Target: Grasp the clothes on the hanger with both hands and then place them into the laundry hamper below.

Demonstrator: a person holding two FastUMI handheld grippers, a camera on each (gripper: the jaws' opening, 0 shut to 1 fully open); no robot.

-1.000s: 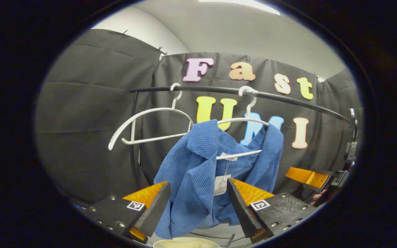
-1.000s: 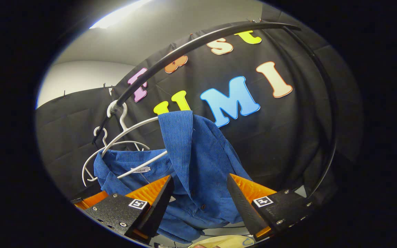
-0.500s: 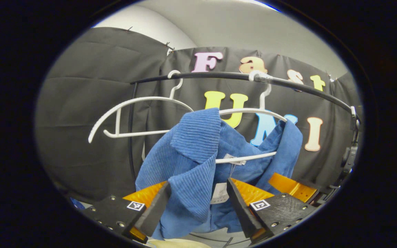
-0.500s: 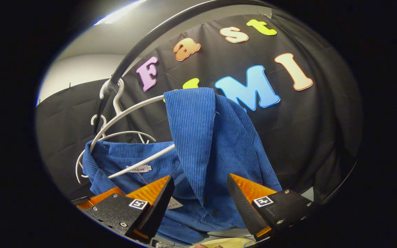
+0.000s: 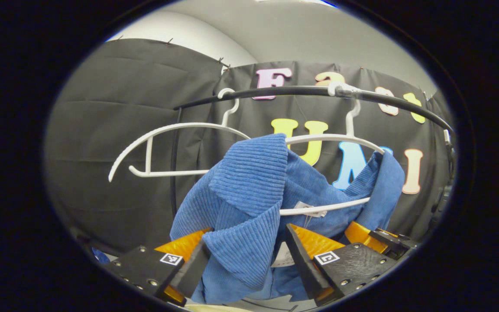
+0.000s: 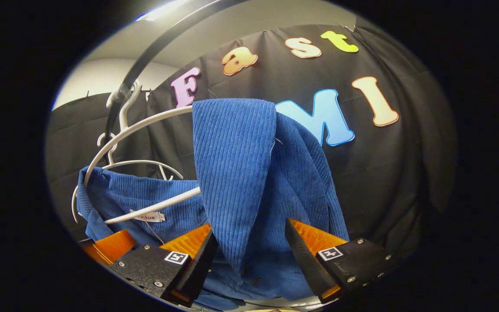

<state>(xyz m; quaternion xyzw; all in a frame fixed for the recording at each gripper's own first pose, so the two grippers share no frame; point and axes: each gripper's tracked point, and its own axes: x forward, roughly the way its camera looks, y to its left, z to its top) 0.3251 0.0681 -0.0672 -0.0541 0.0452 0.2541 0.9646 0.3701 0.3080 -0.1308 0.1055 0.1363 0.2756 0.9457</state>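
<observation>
Looking at the left gripper view first: left gripper (image 5: 243, 264) sits at the bottom centre of the frame, fingers spread apart, with a fold of the blue shirt (image 5: 249, 199) hanging down between them. Cloth overlaps the near edge of the left-hand finger; can't tell if it actually touches. Not clamped. Shirt hangs on the right-hand white hanger (image 5: 336, 138), hooked on the black rail (image 5: 301, 91) across the upper frame; a bare hanger (image 5: 167, 130) is at left centre. Part of the other gripper shows at lower right, just beside the far shoulder of the shirt. Shirt's long axis runs top to bottom, straight up from the gap.

Right gripper view: right gripper (image 6: 251, 260) at bottom centre, fingers also apart, nothing pinched. Shirt's (image 6: 241, 173) other shoulder drapes over the hanger arm (image 6: 145, 125) at upper centre and falls into the gap between the fingers. Collar and tag lie at lower left. Rail (image 6: 154, 43) arcs across the upper left.

Judgement: both grippers are equally near, one per shoulder; closing comes next. Hamper sits below the frame, so placing is not started.
</observation>
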